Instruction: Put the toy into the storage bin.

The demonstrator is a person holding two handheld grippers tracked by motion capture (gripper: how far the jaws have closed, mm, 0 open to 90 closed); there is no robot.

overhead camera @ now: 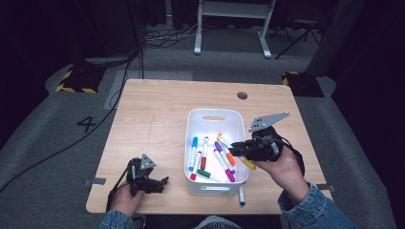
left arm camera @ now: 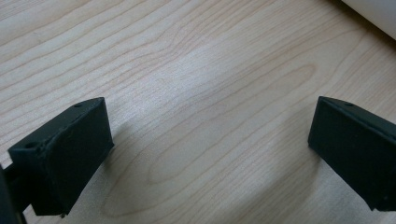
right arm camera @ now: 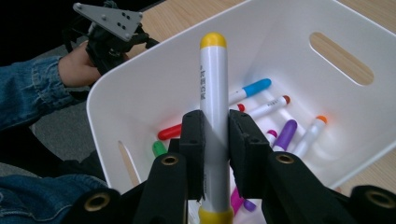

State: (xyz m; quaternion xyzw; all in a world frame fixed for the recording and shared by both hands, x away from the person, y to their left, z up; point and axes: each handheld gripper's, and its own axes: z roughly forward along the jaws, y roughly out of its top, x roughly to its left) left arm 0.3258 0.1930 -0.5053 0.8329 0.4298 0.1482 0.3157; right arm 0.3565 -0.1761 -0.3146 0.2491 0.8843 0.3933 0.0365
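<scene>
The right tool (right arm camera: 215, 140) clamps the yellow-capped marker (right arm camera: 213, 88) mid-barrel, its long axis pointing ahead over the white bin (right arm camera: 140, 79) directly beneath, while the left tool (left arm camera: 205, 154) gapes empty.

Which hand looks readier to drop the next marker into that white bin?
The right. Its tongs already clamp the yellow-capped marker over the white bin. The left tongs stand open over bare table, holding nothing.

From high above the near side we look down on the table (overhead camera: 157, 109). Both gripper views are very close; the right one shares the white bin (right arm camera: 154, 79) with it.
</scene>
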